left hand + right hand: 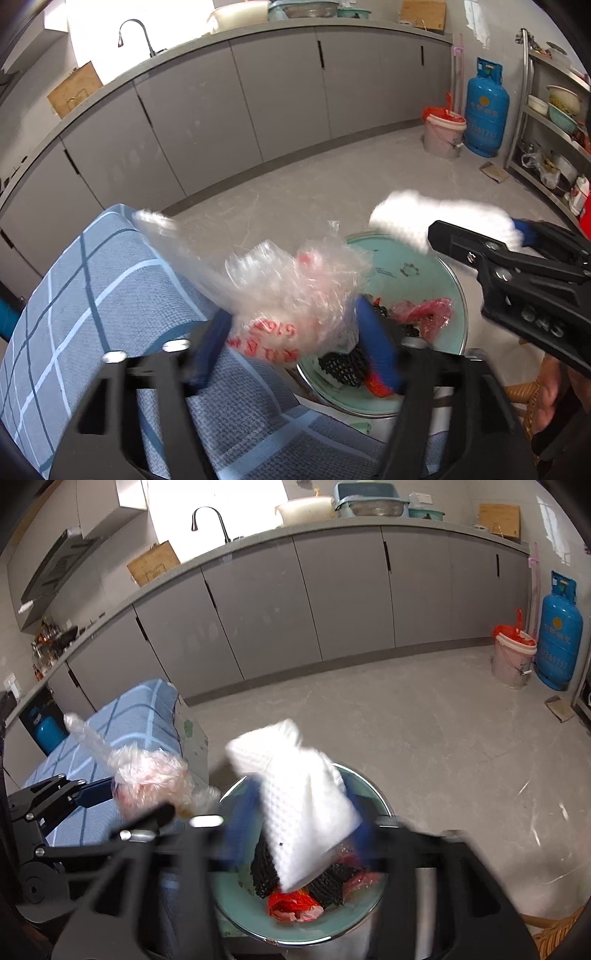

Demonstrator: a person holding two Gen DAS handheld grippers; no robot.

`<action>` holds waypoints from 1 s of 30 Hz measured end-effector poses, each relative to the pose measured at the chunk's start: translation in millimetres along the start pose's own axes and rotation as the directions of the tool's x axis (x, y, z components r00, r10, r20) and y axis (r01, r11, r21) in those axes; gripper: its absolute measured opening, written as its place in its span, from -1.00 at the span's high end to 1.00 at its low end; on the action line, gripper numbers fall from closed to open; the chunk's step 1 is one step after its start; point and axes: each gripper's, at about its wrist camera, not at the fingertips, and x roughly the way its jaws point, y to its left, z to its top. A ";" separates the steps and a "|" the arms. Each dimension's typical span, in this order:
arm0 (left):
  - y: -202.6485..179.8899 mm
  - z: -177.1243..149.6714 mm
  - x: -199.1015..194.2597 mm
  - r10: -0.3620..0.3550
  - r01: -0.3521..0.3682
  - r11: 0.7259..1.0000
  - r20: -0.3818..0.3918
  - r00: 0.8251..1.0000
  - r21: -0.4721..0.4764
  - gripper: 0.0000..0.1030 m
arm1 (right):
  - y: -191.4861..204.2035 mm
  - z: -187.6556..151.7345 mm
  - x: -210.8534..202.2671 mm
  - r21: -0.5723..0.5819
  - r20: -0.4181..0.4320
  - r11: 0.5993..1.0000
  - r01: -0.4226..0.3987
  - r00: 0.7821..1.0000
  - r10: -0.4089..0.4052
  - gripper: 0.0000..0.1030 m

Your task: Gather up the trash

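Note:
My left gripper [295, 343] is shut on a crumpled clear plastic bag with red print [291, 295], held at the left edge of a teal bin [454, 295]; the bag also shows in the right wrist view [147, 779]. My right gripper [299, 830] is shut on a white foam sheet [306, 805], held over the bin [236, 919]. The sheet also shows in the left wrist view [417, 218]. Black foam net [328, 886] and red plastic scraps [291, 904] lie inside the bin.
A table with a blue checked cloth [92, 295] stands left of the bin. Grey cabinets [332, 598] line the far wall. A pink bucket [511, 657] and a blue gas cylinder [559, 635] stand at the far right, and a metal shelf rack [554, 129] is beside them.

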 end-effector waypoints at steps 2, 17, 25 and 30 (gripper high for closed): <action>-1.0 -0.3 -1.1 0.002 -0.002 1.000 -0.001 1.000 0.007 -0.47 | -1.7 1.1 -3.2 0.013 0.005 1.000 -0.004 1.000 0.003 -0.39; 34.9 -15.5 -63.1 0.082 -0.077 0.994 0.069 0.994 -0.073 -0.84 | 14.9 -15.8 -77.1 0.038 0.104 0.999 0.013 0.994 -0.016 -0.74; 54.4 -23.8 -109.5 0.108 -0.090 0.988 0.138 0.985 -0.127 -0.84 | 40.1 -23.2 -109.1 -0.009 0.132 1.000 0.026 0.991 -0.024 -0.76; 61.4 -25.3 -130.2 0.109 -0.084 0.986 0.172 0.979 -0.146 -0.85 | 52.1 -23.6 -126.7 -0.039 0.154 0.999 0.038 0.988 -0.031 -0.81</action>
